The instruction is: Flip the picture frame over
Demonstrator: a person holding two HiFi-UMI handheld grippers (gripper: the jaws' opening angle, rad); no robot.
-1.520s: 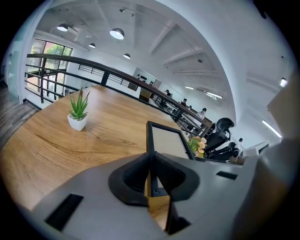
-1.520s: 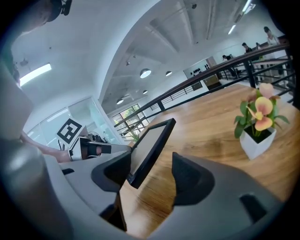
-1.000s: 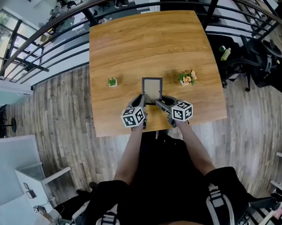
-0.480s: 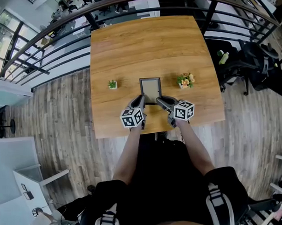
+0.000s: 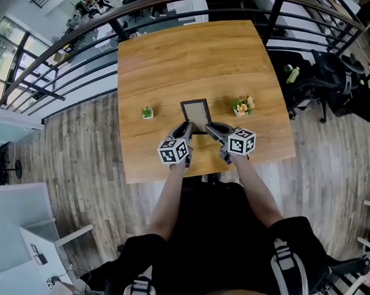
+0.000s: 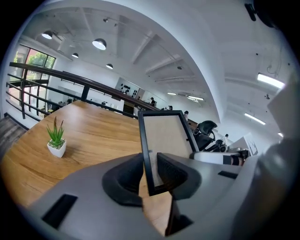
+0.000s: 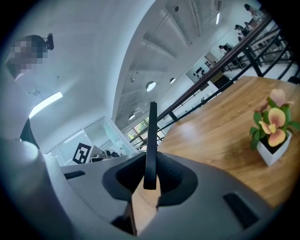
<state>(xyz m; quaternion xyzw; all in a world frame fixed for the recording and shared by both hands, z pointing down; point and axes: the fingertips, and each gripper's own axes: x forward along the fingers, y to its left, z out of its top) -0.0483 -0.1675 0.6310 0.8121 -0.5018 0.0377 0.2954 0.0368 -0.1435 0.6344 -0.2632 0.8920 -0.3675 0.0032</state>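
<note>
The black picture frame point(image 5: 196, 113) with its tan panel is tipped up off the wooden table point(image 5: 187, 58) by its near edge. My left gripper point(image 5: 188, 126) grips the near left corner; in the left gripper view the frame point(image 6: 166, 136) stands between the pads of that gripper point(image 6: 151, 176), whose jaws are opening slightly. My right gripper point(image 5: 210, 128) holds the near right corner. In the right gripper view the frame point(image 7: 152, 136) shows edge-on, upright, between the pads of that gripper point(image 7: 150, 176), whose jaws are closing on it.
A small green plant in a white pot point(image 5: 147, 112) stands left of the frame, also visible in the left gripper view point(image 6: 56, 140). A pot of orange flowers point(image 5: 243, 105) stands to its right. A black railing point(image 5: 77, 63) runs behind the table, office chairs point(image 5: 341, 76) at right.
The frame's near edge has risen from lying flat to tilted up. The right gripper has closed on the frame and lifted slightly; the left has barely moved.
</note>
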